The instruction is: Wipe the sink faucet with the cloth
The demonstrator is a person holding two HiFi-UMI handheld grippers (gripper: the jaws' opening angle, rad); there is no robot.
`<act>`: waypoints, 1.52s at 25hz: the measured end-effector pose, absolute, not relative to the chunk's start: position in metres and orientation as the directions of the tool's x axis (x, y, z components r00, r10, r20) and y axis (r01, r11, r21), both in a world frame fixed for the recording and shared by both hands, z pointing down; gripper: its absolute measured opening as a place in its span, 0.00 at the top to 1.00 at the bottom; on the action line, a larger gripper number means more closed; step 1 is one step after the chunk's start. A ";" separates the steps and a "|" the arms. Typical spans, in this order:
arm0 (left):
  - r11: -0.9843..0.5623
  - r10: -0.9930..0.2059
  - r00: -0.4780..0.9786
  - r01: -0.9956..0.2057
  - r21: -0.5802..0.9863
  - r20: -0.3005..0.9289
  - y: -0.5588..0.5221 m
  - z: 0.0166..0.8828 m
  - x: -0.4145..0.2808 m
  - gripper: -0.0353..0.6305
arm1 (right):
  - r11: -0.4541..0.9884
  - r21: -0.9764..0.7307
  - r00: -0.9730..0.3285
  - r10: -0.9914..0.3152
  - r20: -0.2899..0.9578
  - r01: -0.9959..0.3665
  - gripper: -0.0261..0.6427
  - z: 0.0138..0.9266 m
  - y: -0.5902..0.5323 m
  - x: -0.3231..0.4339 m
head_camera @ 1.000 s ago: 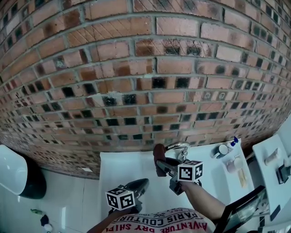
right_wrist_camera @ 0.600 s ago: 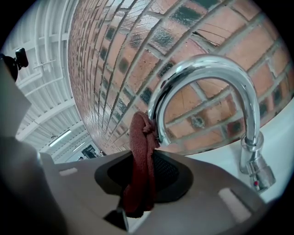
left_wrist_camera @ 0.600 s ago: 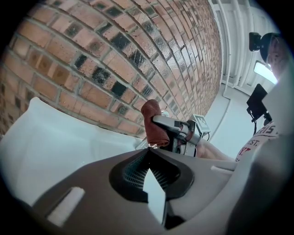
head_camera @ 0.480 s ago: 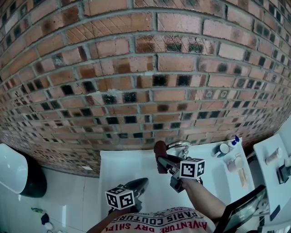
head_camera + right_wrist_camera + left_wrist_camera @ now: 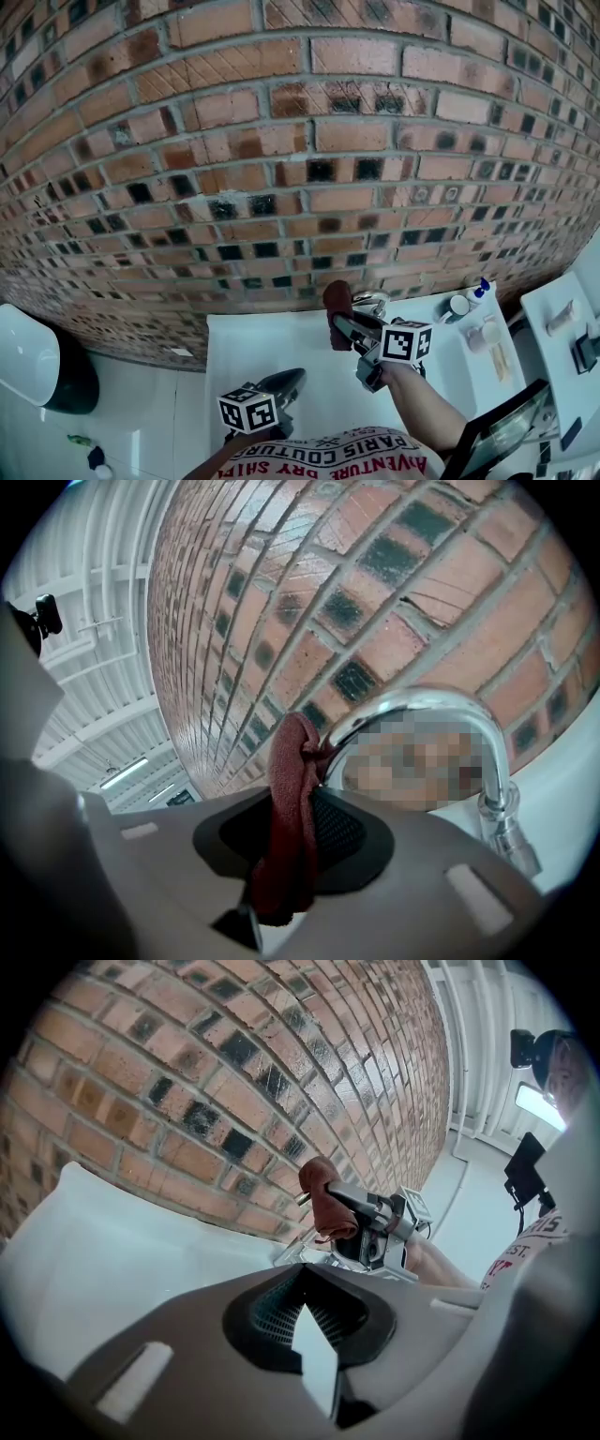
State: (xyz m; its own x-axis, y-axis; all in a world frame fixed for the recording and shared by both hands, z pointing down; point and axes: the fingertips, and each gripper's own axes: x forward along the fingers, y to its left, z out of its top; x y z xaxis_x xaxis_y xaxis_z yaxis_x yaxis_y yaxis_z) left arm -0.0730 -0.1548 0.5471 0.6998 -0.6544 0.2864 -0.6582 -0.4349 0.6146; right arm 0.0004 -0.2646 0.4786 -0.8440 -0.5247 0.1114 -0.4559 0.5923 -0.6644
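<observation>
Gripper at left: the left gripper (image 5: 284, 381) has its jaws pressed together on nothing; it hangs low over the sink (image 5: 246, 339), well apart from the faucet (image 5: 372, 301)
Cloth: the dark red cloth (image 5: 289, 841) stands upright between the jaws of the right gripper (image 5: 292, 794), which pinch it at its lower part; its top end seems to touch the spout
Faucet position: just right of the cloth, close to the brick wall (image 5: 300, 141); the chrome spout arches away to the right and then down to its base
Nearer gripper: the right one, by far
Coming move, as I judge: to slide the cloth rightward along the arch
</observation>
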 end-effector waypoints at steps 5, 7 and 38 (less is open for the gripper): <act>-0.440 -0.659 0.697 -0.662 0.607 0.283 -0.153 0.542 -0.072 0.94 | 0.586 -0.668 -0.824 -0.562 0.072 -0.458 0.81 0.464 -0.270 0.018; -0.442 -0.658 0.698 -0.662 0.605 0.283 -0.153 0.541 -0.071 0.94 | 0.584 -0.666 -0.812 -0.580 0.057 -0.464 0.81 0.458 -0.273 0.028; -0.432 -0.625 0.708 -0.664 0.610 0.329 -0.156 0.554 -0.055 0.94 | 0.322 -0.709 -0.628 -0.748 0.215 -0.627 0.81 0.553 -0.305 0.144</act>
State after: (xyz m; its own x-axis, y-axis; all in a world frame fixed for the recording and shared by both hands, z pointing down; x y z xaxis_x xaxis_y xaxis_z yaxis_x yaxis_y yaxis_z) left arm -0.0552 -0.1555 0.5537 0.7082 -0.6245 0.3293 -0.6644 -0.4319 0.6099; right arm 0.1444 -0.3054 0.5535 -0.6279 -0.7480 0.2150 -0.6269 0.3223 -0.7093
